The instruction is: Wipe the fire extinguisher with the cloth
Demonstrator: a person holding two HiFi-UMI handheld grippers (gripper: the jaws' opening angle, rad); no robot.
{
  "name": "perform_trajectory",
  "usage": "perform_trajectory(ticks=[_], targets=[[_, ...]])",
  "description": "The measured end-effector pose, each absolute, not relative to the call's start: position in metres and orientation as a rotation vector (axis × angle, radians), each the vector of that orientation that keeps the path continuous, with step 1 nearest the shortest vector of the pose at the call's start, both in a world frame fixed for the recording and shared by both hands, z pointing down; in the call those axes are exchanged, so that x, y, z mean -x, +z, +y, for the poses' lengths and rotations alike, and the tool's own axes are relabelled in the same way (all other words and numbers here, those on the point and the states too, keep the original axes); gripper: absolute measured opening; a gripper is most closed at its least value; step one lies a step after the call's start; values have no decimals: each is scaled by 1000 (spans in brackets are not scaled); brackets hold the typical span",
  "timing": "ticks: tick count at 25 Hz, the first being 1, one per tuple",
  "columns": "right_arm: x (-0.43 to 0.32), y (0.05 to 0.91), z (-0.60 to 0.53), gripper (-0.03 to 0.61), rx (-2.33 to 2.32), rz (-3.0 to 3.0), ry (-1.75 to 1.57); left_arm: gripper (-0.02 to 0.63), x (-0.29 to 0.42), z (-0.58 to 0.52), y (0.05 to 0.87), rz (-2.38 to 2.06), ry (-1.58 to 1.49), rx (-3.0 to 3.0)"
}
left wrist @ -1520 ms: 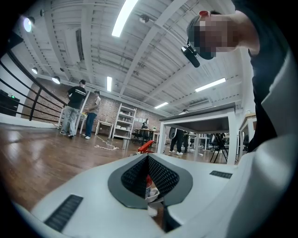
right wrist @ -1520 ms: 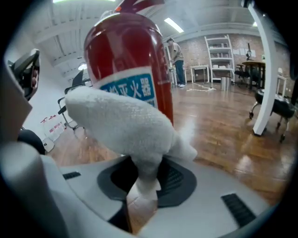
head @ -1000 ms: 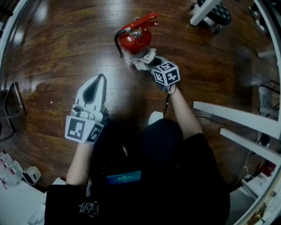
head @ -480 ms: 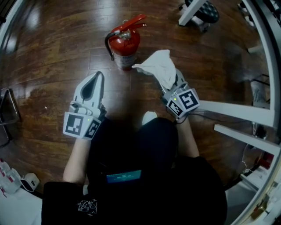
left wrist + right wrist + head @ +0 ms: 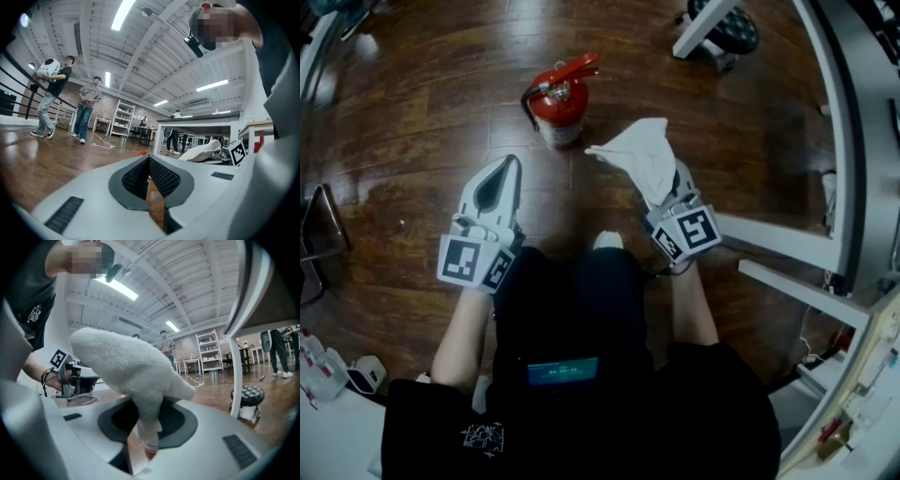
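Nearest the person, the left gripper [image 5: 510, 171] hangs over the wooden floor [image 5: 412, 122], its fingers together on nothing. Beside it, the right gripper [image 5: 667, 195] has its fingers clamped on the white cloth [image 5: 639, 150]. Farther out, the red fire extinguisher [image 5: 561, 101] stands upright on the floor, ahead and left of the cloth and apart from it. The cloth probably has to travel forward and inward.
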State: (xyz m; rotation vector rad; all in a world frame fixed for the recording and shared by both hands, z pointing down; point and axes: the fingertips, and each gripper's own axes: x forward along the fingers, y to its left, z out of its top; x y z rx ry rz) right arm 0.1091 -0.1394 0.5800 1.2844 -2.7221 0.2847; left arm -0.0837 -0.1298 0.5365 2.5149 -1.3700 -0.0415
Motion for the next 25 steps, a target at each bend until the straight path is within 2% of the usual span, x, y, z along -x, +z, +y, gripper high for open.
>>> perform_trajectory(ticks=[9,15,19,25], targets=[[-107,287,-110,127,-1368,-2704,250,3,66,-125,248,-1310,-93,-2605],[-98,110,-56,127,-1481,-2691,276,3,74,-81,60,-1288,-141,-2630],[-78,34,-14,127,-1488,-2692,249,3,92,-47,-16,-1315,-160,-2639],[-56,-2,37,127,-1537,-2664,211,3,112,1,-59,-1316,-186,-2666]])
